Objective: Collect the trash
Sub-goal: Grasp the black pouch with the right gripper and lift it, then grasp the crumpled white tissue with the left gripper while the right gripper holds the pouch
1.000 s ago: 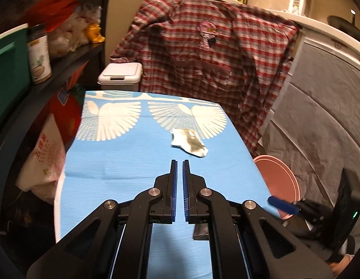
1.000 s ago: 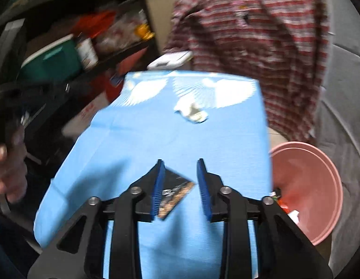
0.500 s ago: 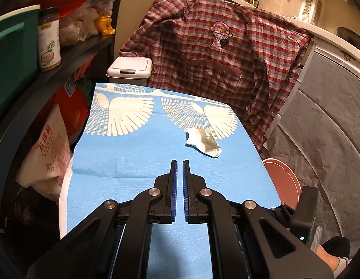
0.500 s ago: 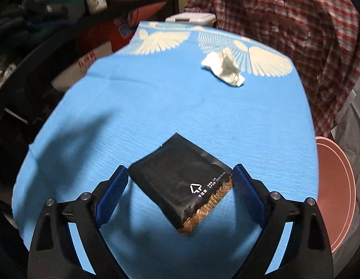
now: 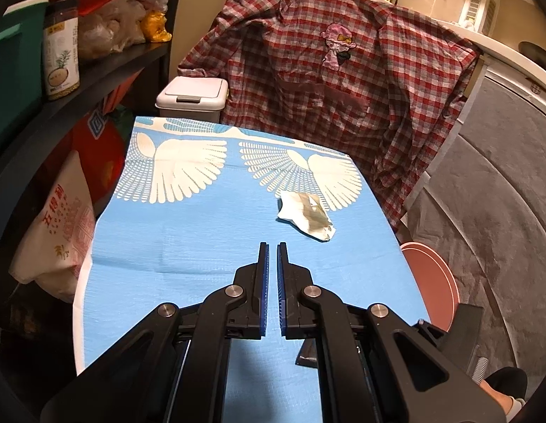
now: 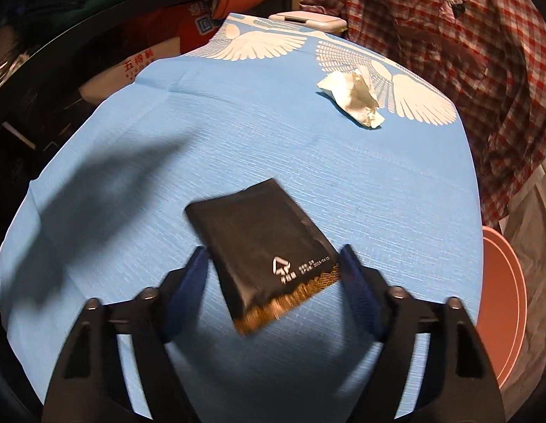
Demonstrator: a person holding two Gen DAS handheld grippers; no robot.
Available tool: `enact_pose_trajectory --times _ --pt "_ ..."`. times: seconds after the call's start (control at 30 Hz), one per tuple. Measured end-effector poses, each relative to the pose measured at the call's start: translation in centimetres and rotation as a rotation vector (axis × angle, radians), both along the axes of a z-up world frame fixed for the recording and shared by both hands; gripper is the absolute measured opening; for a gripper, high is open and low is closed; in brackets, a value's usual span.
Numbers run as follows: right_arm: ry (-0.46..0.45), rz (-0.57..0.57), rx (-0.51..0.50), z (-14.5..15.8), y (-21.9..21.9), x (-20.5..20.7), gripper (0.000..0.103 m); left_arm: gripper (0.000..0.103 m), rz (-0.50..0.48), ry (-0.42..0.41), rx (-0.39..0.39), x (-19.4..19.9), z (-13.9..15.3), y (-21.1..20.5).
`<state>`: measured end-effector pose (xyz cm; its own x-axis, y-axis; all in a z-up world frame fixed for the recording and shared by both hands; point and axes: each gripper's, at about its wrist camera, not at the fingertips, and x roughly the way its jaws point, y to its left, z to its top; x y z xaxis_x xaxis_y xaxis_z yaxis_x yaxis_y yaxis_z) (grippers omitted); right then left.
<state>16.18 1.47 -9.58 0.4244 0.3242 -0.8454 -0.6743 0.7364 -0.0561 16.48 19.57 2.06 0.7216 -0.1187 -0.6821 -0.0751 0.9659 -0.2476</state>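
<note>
A black snack packet [image 6: 262,243] with a gold edge lies flat on the blue cloth [image 6: 308,162]. My right gripper [image 6: 273,250] straddles its near end, and the jaws are closing with the packet between them; I see no firm press of the pads. A crumpled white paper [image 6: 354,100] lies farther back on the right. In the left wrist view the same paper [image 5: 306,216] sits just ahead and to the right of my left gripper [image 5: 272,245], which is shut on nothing above the cloth. A corner of the packet [image 5: 308,356] shows under the left gripper's frame.
A pink basin [image 6: 502,299] stands low beside the table's right edge. A white lidded bin [image 5: 192,97] sits behind the table, and a plaid shirt [image 5: 343,81] hangs beyond it. Dark shelves with a jar [image 5: 61,49] and bags [image 5: 58,225] crowd the left side.
The right gripper dropped close to the cloth; its jaws spread wide around the packet, then narrowed. The left gripper edged forward toward the paper, still shut.
</note>
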Motion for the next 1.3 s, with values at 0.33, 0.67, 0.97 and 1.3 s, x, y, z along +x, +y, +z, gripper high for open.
enact_pose_trajectory --times 0.33,0.67,0.97,1.3 --pt "-0.087 0.056 -0.049 1.0 -0.5 -1.1 0.026 0.005 0.062 0.018 -0.044 2.2 -0.6 -0.4" --pt "-0.11 -0.11 0.033 2.6 -3.5 1.8 0.01 0.005 0.058 0.035 0.013 4.1 -1.9 -1.8" --pt "-0.069 -0.259 0.152 3.4 -5.9 4.3 0.006 0.005 0.032 0.059 0.018 6.1 -4.0 -2.4" --pt "-0.023 -0.355 0.259 4.2 -8.5 6.1 0.005 0.005 -0.025 0.091 0.035 8.2 -7.3 -3.3"
